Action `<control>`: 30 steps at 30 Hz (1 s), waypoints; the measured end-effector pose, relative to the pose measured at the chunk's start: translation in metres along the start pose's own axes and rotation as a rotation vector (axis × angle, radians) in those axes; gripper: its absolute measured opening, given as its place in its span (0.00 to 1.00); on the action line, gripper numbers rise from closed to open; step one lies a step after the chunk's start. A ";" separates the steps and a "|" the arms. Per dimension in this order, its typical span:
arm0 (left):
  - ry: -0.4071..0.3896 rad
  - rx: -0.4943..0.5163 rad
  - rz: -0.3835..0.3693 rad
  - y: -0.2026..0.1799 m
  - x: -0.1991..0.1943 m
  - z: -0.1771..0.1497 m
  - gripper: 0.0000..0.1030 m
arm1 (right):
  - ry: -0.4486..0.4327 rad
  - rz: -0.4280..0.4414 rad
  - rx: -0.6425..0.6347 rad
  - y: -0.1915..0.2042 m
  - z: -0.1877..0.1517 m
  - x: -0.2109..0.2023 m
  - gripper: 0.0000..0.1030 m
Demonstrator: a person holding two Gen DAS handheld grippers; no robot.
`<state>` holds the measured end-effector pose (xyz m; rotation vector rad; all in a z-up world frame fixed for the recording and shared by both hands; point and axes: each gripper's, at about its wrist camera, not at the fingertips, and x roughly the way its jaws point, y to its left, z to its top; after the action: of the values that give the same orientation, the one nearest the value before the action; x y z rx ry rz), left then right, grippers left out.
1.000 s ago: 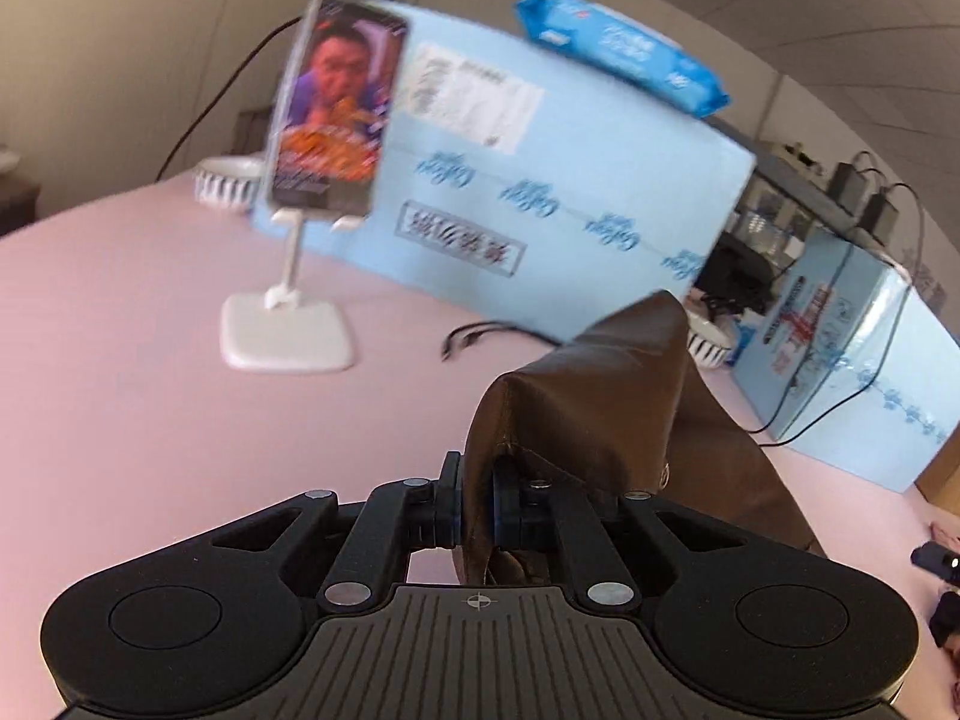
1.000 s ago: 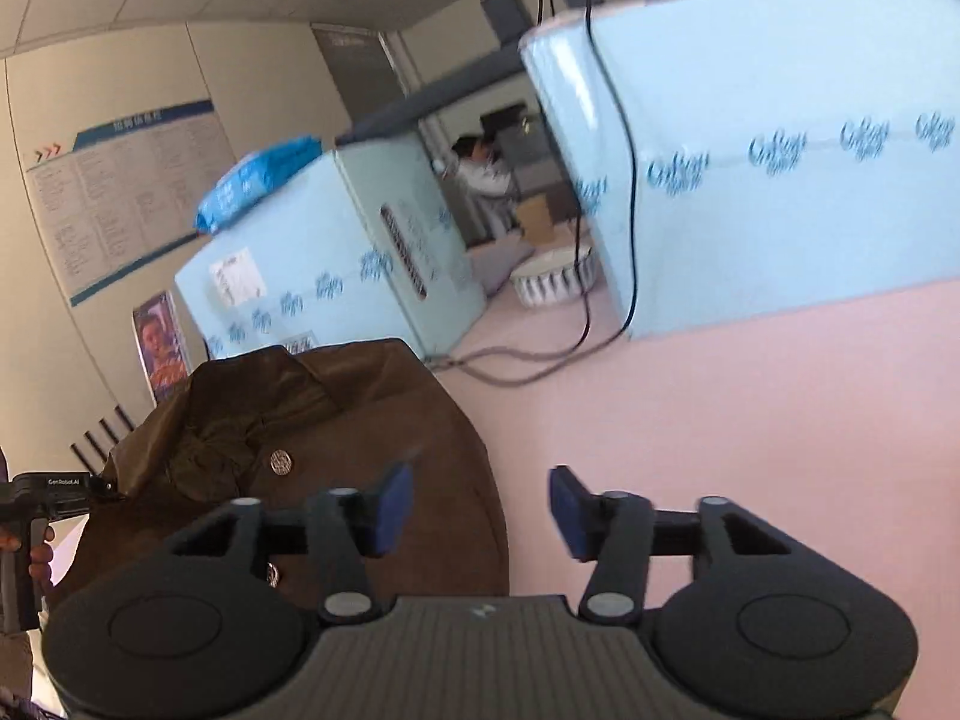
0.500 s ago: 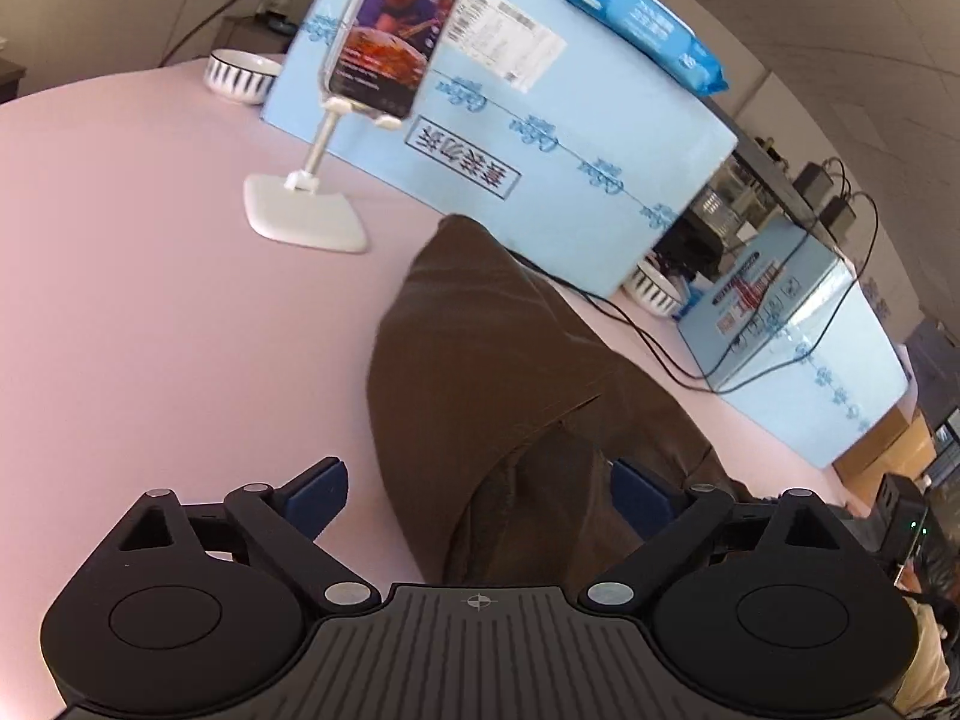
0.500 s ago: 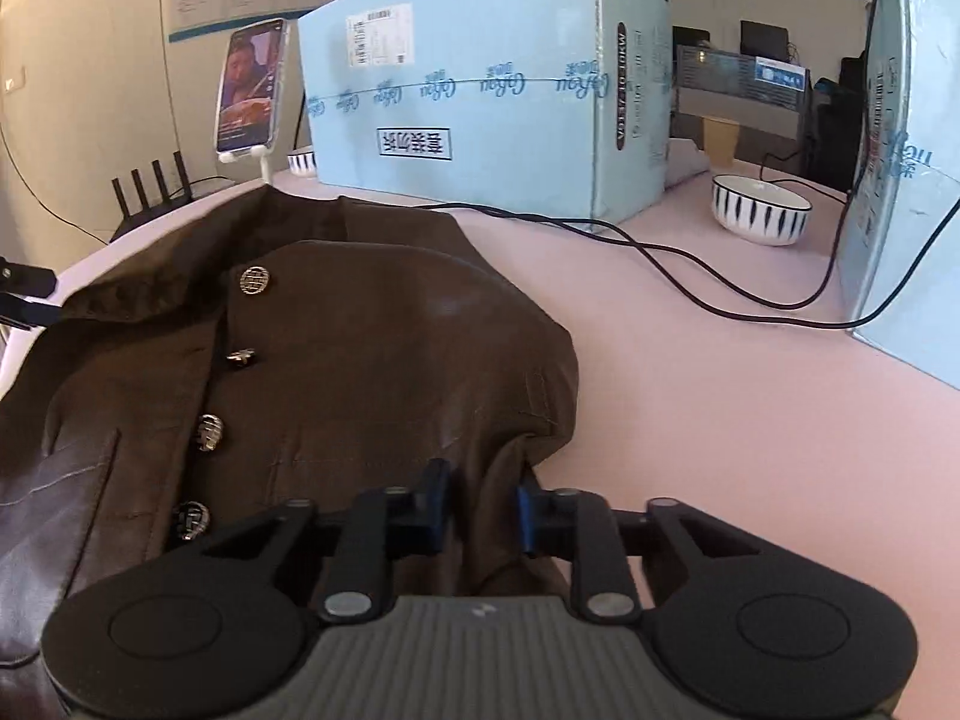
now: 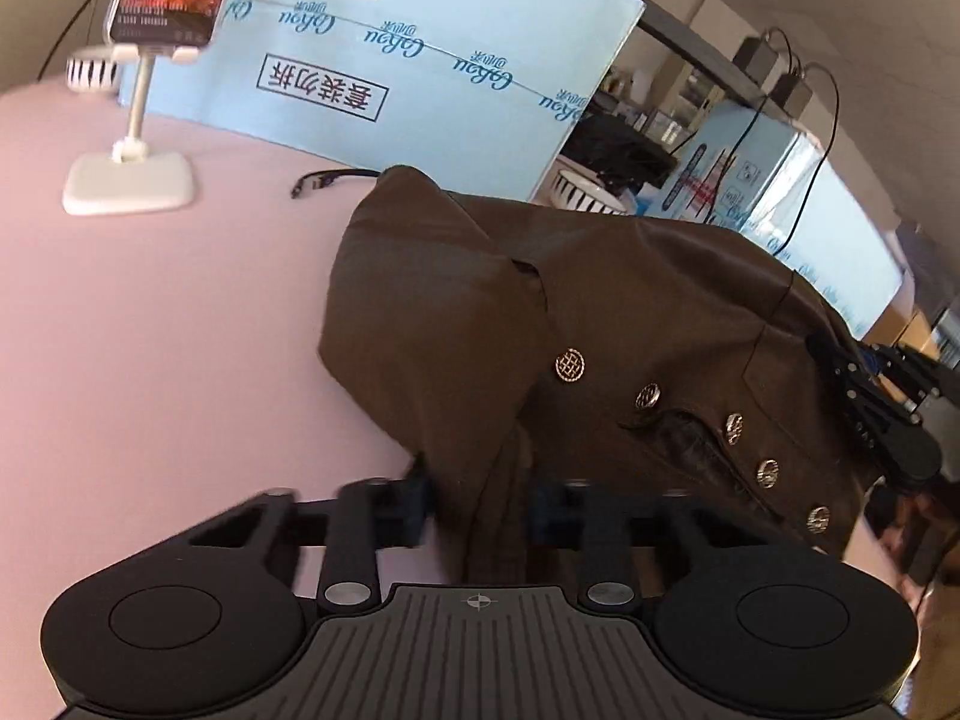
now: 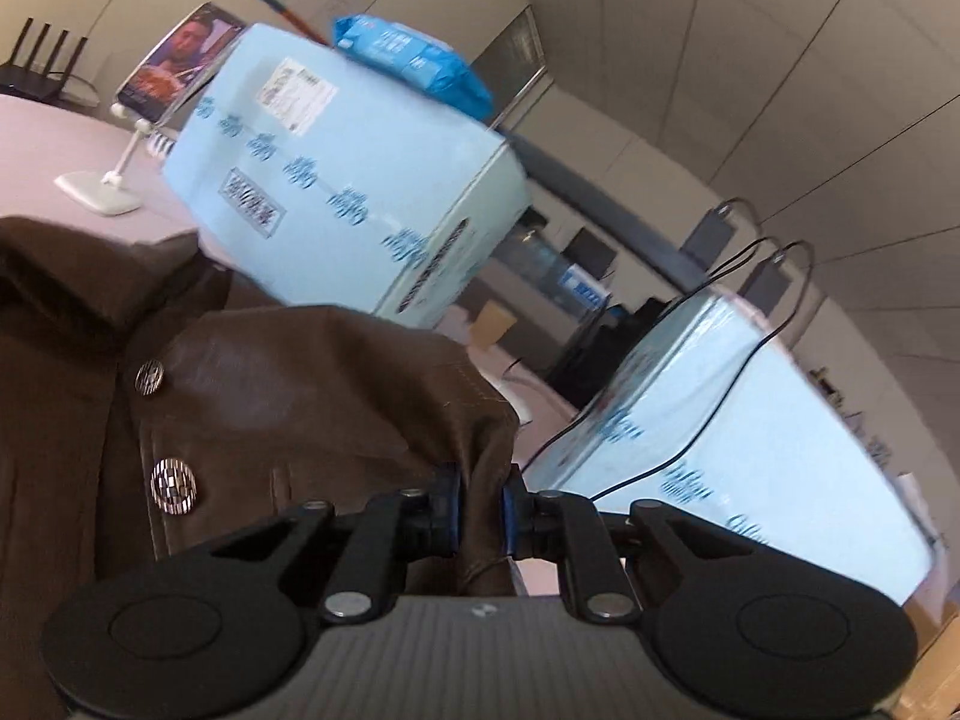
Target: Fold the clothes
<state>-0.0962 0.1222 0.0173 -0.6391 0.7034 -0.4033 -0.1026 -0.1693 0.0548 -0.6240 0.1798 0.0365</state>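
A brown jacket (image 5: 600, 312) with metal buttons lies bunched on the pink table (image 5: 150, 330). My left gripper (image 5: 480, 510) is shut on a hanging fold at the jacket's near edge; its fingers are blurred. In the right wrist view the jacket (image 6: 300, 396) fills the lower left. My right gripper (image 6: 480, 510) pinches a raised fold of it between the blue pads, and its jaws are opening slightly with the cloth still pressed between them. The right gripper (image 5: 870, 396) also shows at the jacket's far right edge in the left wrist view.
A large light-blue box (image 5: 420, 60) stands behind the jacket, a phone on a white stand (image 5: 129, 183) at its left. A black cable (image 5: 324, 180) and a striped bowl (image 5: 582, 195) lie near the box. A second blue box (image 6: 750, 450) stands to the right.
The left gripper let go, opened wide, then closed on a fold at the jacket's near edge. The right gripper closed on the jacket's edge, rolled and lifted it.
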 end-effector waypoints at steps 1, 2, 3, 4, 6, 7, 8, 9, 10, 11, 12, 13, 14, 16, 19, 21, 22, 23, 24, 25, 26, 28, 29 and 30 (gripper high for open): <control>-0.021 -0.075 -0.063 0.003 0.000 -0.002 0.08 | 0.025 0.023 0.018 -0.003 0.003 0.007 0.39; -0.078 -0.176 -0.144 0.007 0.000 -0.007 0.08 | 0.048 0.045 0.027 -0.005 0.004 0.013 0.61; -0.145 -0.246 -0.195 0.009 -0.003 -0.013 0.09 | 0.067 0.075 0.049 -0.007 0.004 0.017 0.72; -0.166 -0.283 -0.220 0.012 -0.005 -0.016 0.09 | 0.059 0.076 0.064 -0.009 0.003 0.013 0.74; -0.151 -0.379 -0.247 0.024 -0.009 -0.022 0.20 | 0.043 0.055 0.086 -0.015 -0.002 0.003 0.85; -0.138 -0.405 -0.236 0.030 -0.012 -0.021 0.30 | 0.045 0.038 0.089 -0.019 -0.007 -0.002 0.90; -0.159 -0.451 -0.183 0.041 -0.025 -0.021 0.68 | 0.052 0.028 0.095 -0.022 -0.010 -0.004 0.98; -0.187 -0.489 -0.129 0.051 -0.039 -0.020 0.93 | 0.083 0.049 0.126 -0.031 -0.019 -0.013 0.99; -0.270 -0.461 -0.084 0.053 -0.057 -0.018 0.93 | 0.114 0.071 0.158 -0.039 -0.028 -0.021 0.99; -0.318 -0.408 -0.053 0.053 -0.068 -0.015 0.93 | 0.141 0.107 0.195 -0.044 -0.035 -0.025 0.99; -0.348 -0.323 -0.017 0.047 -0.079 -0.009 0.96 | 0.197 0.189 0.299 -0.055 -0.048 -0.030 0.99; -0.378 -0.238 0.019 0.042 -0.089 -0.004 0.97 | 0.252 0.272 0.431 -0.066 -0.063 -0.033 0.99; -0.398 -0.150 0.051 0.035 -0.099 0.002 0.99 | 0.283 0.313 0.512 -0.070 -0.073 -0.034 0.99; -0.284 0.072 0.064 0.010 -0.093 0.016 0.99 | 0.396 0.438 0.803 -0.079 -0.104 -0.035 0.99; -0.091 0.350 0.124 -0.034 -0.047 0.020 0.99 | 0.531 0.504 0.973 -0.069 -0.124 -0.035 0.99; -0.056 0.513 0.185 -0.059 -0.012 0.012 0.99 | 0.532 0.482 0.930 -0.053 -0.119 -0.041 1.00; -0.040 0.595 0.234 -0.069 0.010 0.008 0.99 | 0.527 0.469 0.898 -0.045 -0.114 -0.045 1.00; -0.033 0.640 0.272 -0.074 0.027 0.006 0.99 | 0.521 0.477 0.881 -0.038 -0.110 -0.047 1.00; -0.028 0.696 0.329 -0.080 0.051 0.004 0.99 | 0.514 0.485 0.879 -0.033 -0.106 -0.048 1.00; -0.024 0.715 0.348 -0.082 0.064 0.003 0.99 | 0.495 0.511 0.879 -0.027 -0.103 -0.049 1.00; -0.017 0.731 0.364 -0.083 0.077 0.002 0.98 | 0.470 0.540 0.879 -0.024 -0.102 -0.051 1.00; 0.017 0.733 0.346 -0.078 0.100 0.007 0.85 | 0.399 0.580 0.875 -0.013 -0.102 -0.052 0.85; 0.015 0.725 0.353 -0.073 0.104 0.011 0.61 | 0.388 0.546 0.845 -0.009 -0.100 -0.053 0.62; 0.011 0.708 0.351 -0.067 0.105 0.014 0.34 | 0.377 0.500 0.803 -0.007 -0.099 -0.054 0.37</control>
<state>-0.0216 0.0213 0.0207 0.1563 0.6142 -0.3003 -0.1705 -0.2314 -0.0100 0.2345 0.6733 0.3147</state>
